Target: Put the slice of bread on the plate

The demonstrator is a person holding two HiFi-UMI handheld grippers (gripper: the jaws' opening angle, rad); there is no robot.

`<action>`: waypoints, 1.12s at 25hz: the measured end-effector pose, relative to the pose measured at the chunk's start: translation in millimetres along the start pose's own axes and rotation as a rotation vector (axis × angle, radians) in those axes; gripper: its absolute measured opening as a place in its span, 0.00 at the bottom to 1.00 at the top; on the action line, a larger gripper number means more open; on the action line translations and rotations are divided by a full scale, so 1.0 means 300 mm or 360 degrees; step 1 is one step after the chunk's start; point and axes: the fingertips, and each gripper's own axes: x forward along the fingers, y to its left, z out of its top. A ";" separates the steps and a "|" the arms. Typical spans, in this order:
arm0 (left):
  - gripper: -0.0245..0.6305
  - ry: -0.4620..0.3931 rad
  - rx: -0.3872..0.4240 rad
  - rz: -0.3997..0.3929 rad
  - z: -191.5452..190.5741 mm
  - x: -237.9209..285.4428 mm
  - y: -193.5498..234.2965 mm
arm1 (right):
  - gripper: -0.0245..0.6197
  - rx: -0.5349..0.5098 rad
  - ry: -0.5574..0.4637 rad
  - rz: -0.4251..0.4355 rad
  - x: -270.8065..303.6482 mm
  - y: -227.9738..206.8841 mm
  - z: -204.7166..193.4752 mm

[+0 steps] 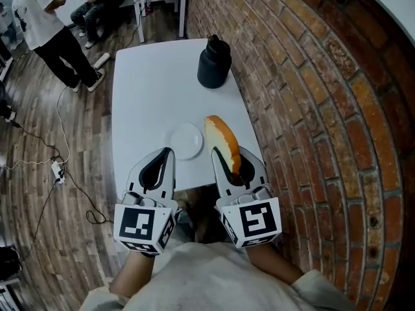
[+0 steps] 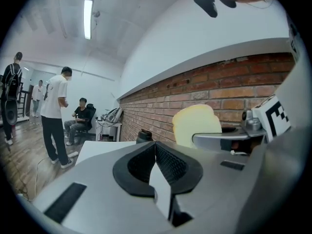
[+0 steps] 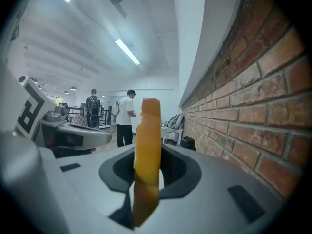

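Observation:
A slice of bread [image 1: 219,135] with a golden crust stands on edge in my right gripper [image 1: 228,155], whose jaws are shut on its lower end. It is held just right of a small white plate [image 1: 186,140] on the white table [image 1: 149,83]. In the right gripper view the bread slice [image 3: 147,130] rises edge-on from between the black pads. My left gripper [image 1: 166,154] hovers at the plate's near edge, shut with nothing in it. In the left gripper view its pads [image 2: 163,162] meet at the tip, and the bread slice [image 2: 196,125] shows to the right.
A black jug [image 1: 214,62] stands at the table's far end. A brick wall [image 1: 311,96] runs along the right side of the table. People stand and sit at the far left [image 1: 45,24], and cables [image 1: 58,161] trail over the wooden floor.

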 end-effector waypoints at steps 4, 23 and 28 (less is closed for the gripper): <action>0.06 0.0031 0.0007 -0.0023 0.003 0.082 0.073 | 0.18 0.0015 0.0039 -0.0015 0.110 -0.011 -0.001; 0.05 0.0112 -0.0039 0.0001 -0.111 0.283 0.210 | 0.18 0.0058 0.0134 0.0140 0.379 -0.057 -0.160; 0.06 0.0159 -0.0042 0.0078 -0.152 0.317 0.244 | 0.18 0.0090 0.0193 0.0214 0.473 -0.071 -0.267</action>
